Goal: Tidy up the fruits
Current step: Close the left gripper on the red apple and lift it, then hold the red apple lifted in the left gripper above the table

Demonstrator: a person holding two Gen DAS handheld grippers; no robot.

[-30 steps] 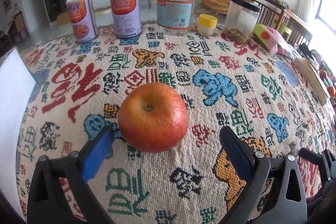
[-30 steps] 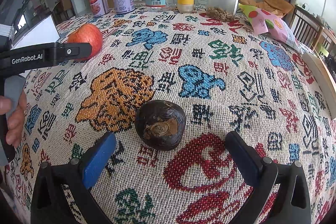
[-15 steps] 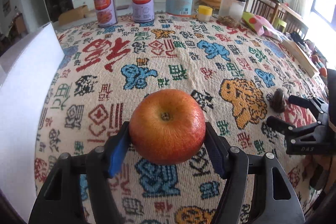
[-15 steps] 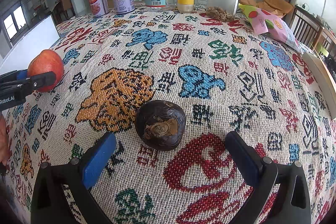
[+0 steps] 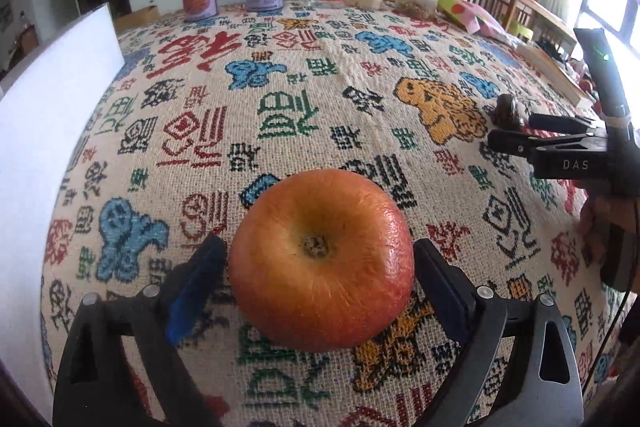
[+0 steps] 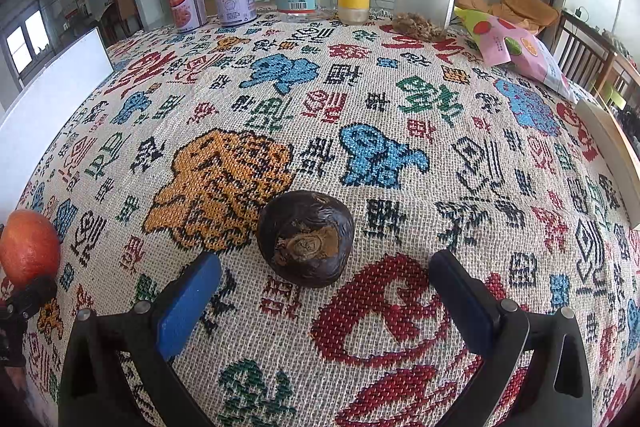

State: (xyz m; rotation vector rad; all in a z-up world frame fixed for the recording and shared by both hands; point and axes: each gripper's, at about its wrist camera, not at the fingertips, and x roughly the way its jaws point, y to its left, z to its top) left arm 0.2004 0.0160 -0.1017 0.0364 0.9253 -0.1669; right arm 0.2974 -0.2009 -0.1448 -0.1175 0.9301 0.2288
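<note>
The patterned tablecloth (image 5: 320,75) carried both fruits. The left gripper (image 5: 320,267) had just been opening; its jaws stood apart around the apple (image 5: 322,259), contact at the pads unclear. The right gripper (image 6: 324,291) stood wide open behind the dark fruit (image 6: 306,238), not touching. The apple's underside was hidden.

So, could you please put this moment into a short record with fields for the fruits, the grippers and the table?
apple: apple resting on the patterned tablecloth, between the left gripper fingers
left gripper: open, jaws just opened, pads clear of the apple
dark fruit: dark fruit on the cloth
right gripper: right gripper open, fruit just ahead of its fingers, untouched
far edge: cans and jars standing upright
</note>
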